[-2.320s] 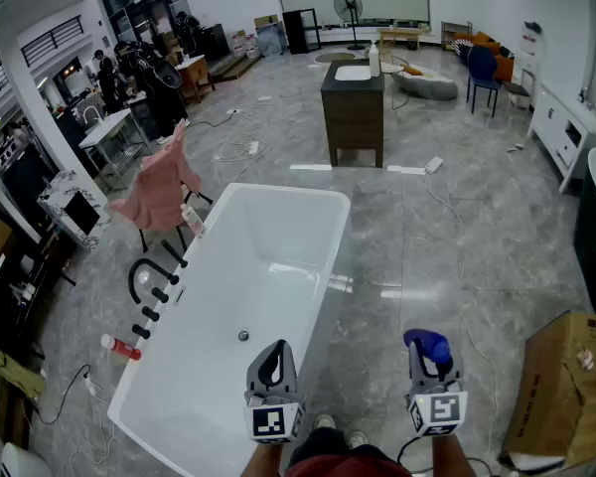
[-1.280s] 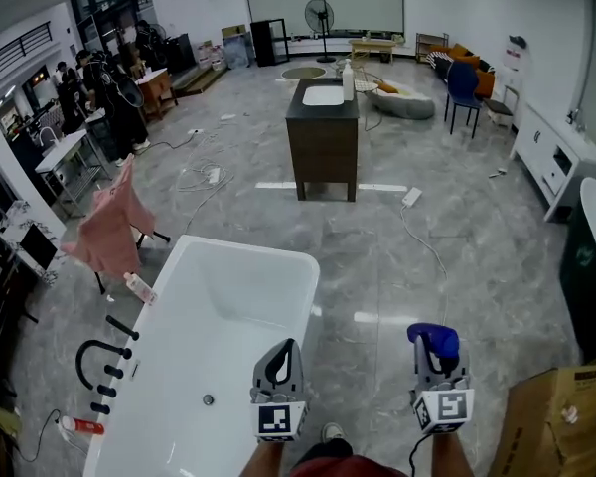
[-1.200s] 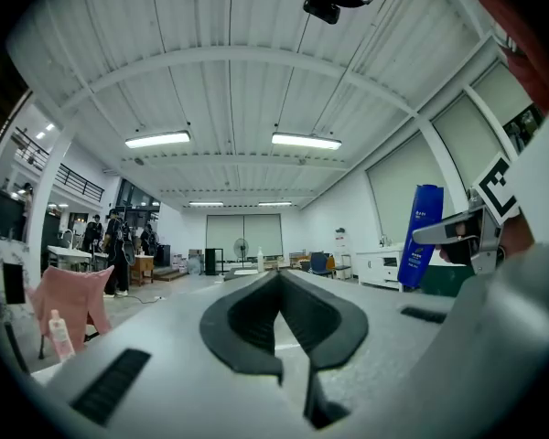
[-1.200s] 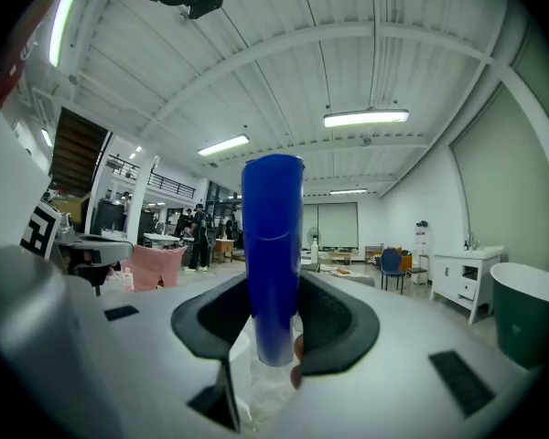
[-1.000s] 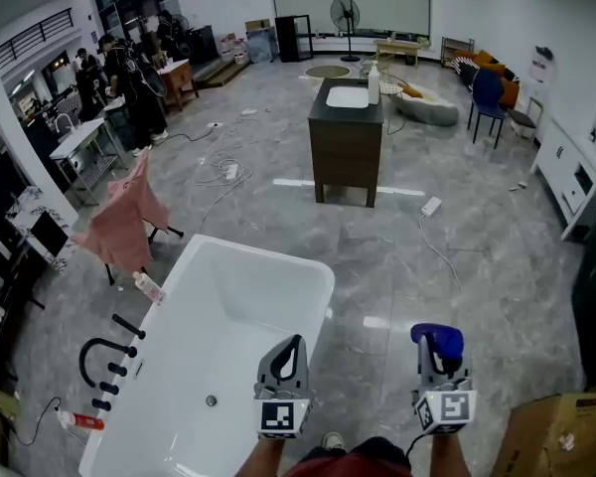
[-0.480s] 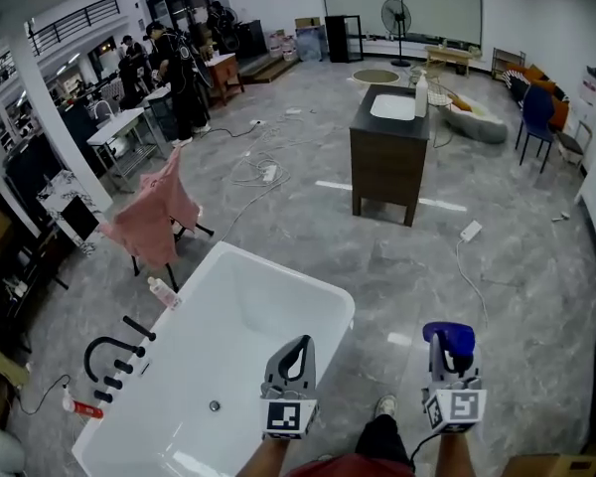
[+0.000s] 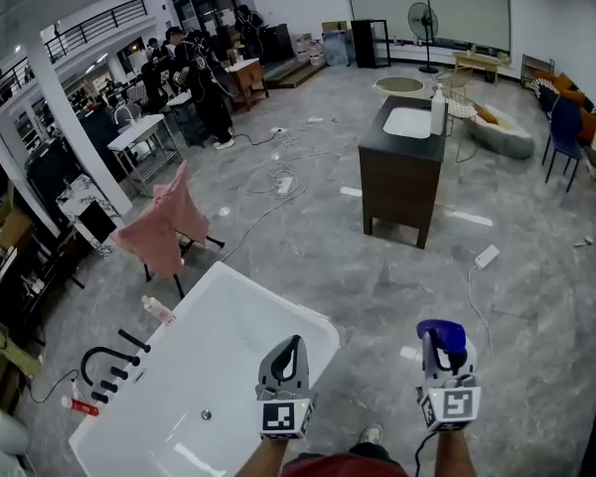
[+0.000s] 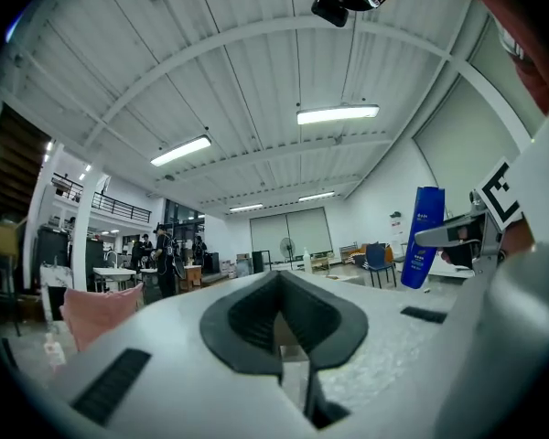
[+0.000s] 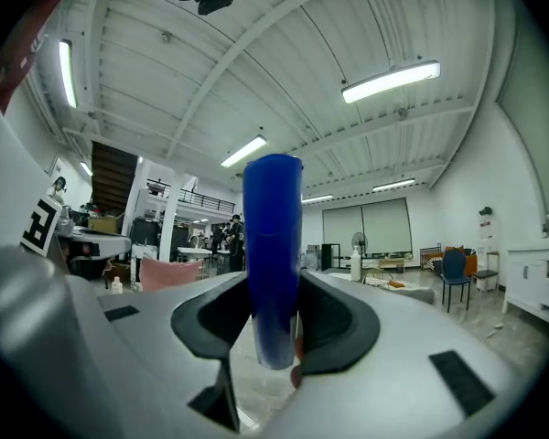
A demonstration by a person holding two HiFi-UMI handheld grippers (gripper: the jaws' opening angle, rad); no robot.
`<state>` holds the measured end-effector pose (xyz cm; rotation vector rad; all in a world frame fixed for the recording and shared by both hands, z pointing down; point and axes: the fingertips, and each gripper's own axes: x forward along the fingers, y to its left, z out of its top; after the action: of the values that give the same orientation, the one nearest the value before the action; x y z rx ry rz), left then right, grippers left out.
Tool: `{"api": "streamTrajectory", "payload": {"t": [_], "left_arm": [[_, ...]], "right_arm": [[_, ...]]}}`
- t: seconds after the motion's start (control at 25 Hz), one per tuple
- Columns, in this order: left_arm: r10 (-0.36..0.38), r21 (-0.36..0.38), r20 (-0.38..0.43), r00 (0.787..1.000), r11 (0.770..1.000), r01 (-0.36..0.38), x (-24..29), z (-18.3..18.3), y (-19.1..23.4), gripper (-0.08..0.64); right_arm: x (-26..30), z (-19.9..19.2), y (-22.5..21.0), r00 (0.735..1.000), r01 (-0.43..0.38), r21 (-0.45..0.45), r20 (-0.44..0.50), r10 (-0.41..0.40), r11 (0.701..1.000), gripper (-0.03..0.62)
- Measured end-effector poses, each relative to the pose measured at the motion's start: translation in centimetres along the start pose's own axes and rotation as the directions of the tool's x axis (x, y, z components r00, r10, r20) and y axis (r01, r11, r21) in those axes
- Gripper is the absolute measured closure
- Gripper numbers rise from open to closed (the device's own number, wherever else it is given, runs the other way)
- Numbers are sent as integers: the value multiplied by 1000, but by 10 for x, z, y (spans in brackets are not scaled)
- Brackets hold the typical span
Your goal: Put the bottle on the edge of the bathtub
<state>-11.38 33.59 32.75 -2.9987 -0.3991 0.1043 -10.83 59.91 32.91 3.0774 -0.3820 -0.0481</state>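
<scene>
While the right tool (image 7: 444,358) clamps one bottle (image 7: 441,334), one bathtub (image 7: 276,290) lies near.

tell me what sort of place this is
Probably a big open workshop or test lab with a mock bathroom, not a home: a freestanding bathtub and a sink cabinet stand alone on bare grey floor, with loose cables and workbenches behind.

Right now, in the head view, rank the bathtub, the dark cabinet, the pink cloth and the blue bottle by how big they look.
1. bathtub, largest by far.
2. dark cabinet and pink cloth: about alike, so unranked.
3. blue bottle, smallest, though nearest the camera.
</scene>
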Motion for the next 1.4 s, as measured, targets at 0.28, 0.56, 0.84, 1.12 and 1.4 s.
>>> {"api": "streamTrajectory", "payload": {"t": [0.28, 0.56, 0.84, 1.12, 1.4], "left_arm": [[46, 20, -16, 999, 999, -45, 39, -3, -13, 555], [92, 12, -15, 996, 996, -91, 82, -15, -3, 555], [183, -16, -14, 983, 983, -183, 121, -51, 36, 555], [328, -29, -37, 944, 944, -329, 145, -68, 109, 555], [525, -48, -90, 847, 847, -530, 136, -86, 211, 555]], "right_arm": [[38, -11, -33, 999, -53, 27, -5, 53, 998, 443], [94, -24, -40, 993, -116, 20, -8, 116, 993, 443], [170, -42, -15, 974, -227, -20, -29, 227, 974, 443], [265, -44, 50, 915, -401, -42, -75, 397, 915, 443], [353, -48, 163, 798, -599, -38, -108, 593, 800, 443]]}}
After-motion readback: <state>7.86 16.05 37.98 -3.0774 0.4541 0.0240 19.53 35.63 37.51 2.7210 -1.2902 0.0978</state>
